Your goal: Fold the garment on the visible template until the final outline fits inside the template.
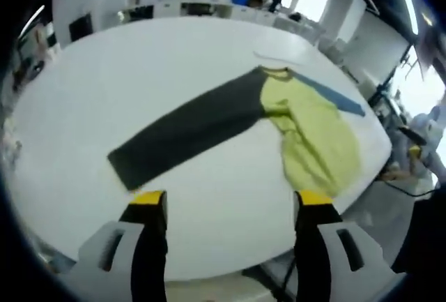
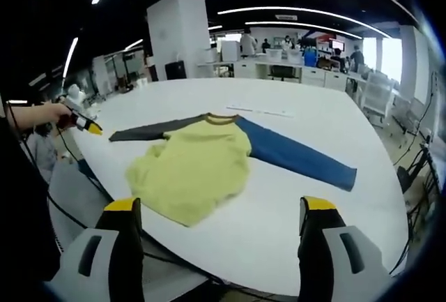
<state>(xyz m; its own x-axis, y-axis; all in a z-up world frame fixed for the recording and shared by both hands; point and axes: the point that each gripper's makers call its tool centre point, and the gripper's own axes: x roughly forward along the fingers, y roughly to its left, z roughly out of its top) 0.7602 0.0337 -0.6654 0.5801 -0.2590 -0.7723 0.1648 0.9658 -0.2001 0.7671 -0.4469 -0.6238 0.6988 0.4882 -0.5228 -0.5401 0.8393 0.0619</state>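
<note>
Nearest in the left gripper view, the left gripper [image 1: 228,208] stands with its two yellow-tipped jaws spread wide apart and nothing between them, hanging above the near edge of a round white table [image 1: 104,93]. Just beyond the jaws lies the garment [image 1: 279,117], a long-sleeved shirt spread flat on the tabletop: its dark grey sleeve [image 1: 188,134] runs out straight toward the gripper, the yellow-green body [image 1: 313,138] lies rumpled to the right near the table edge, and a blue sleeve [image 1: 338,95] shows behind it.

Likewise wide open and empty, the right gripper [image 2: 218,215] hovers off the near rim of the table, its jaws clear of the cloth. From this side the yellow-green body is the closest part, with its hem bunched and uneven; the blue sleeve stretches away to the right and the grey sleeve to the left. At the far left a hand holding the other gripper [image 2: 78,122] reaches in near the grey cuff. Past the collar a thin pale outline, possibly the template [image 2: 259,111], lies on the table. Desks and people stand in the office beyond.
</note>
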